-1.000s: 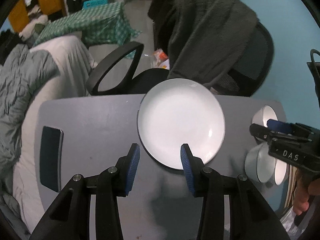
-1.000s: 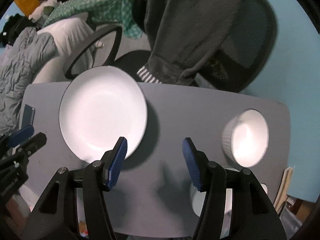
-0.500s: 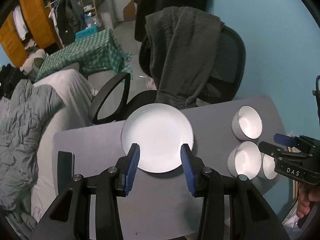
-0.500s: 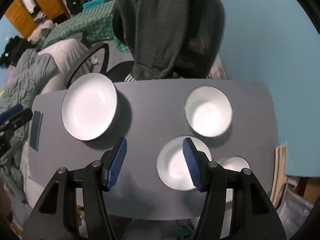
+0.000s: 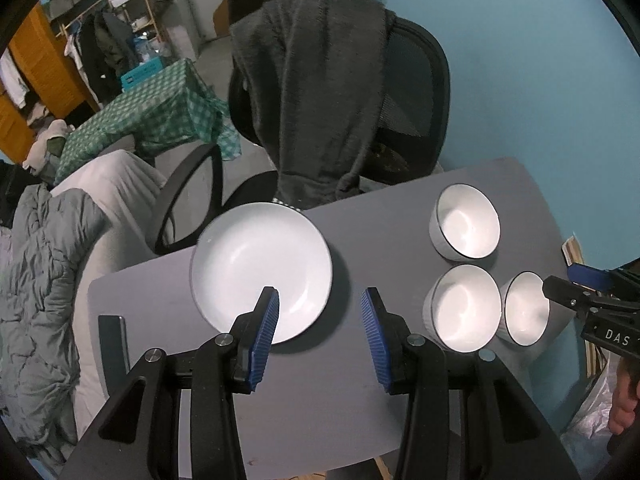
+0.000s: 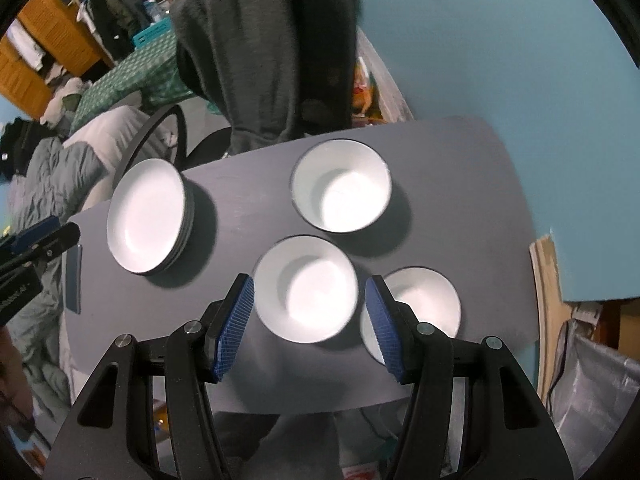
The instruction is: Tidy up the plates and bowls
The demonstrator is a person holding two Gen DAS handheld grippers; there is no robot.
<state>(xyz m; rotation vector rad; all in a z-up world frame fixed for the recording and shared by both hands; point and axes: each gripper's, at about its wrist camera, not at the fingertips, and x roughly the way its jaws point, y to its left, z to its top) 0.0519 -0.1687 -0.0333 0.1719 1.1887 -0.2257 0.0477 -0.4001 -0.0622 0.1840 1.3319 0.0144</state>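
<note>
A white plate [image 5: 260,268], which shows as a short stack [image 6: 146,216] in the right wrist view, lies on the left part of the grey table [image 5: 328,400]. Three white bowls stand to its right: a far one [image 6: 342,186], a middle one [image 6: 306,288] and a near right one [image 6: 416,304]. My left gripper [image 5: 320,300] hangs open well above the plate's near right edge, holding nothing. High over the middle bowl, my right gripper [image 6: 309,284] is also open and holds nothing. Each gripper shows at the edge of the other's view.
A dark phone [image 5: 114,344] lies near the table's left edge. Behind the table stands an office chair [image 5: 412,92] draped with a dark grey garment [image 5: 316,92]. A bed with a grey duvet [image 5: 40,280] is on the left, a blue wall on the right.
Both grippers have risen and drawn back from the table, so the plate looks smaller. The right wrist view has swung from the plate over to the three bowls. Jaw widths look unchanged.
</note>
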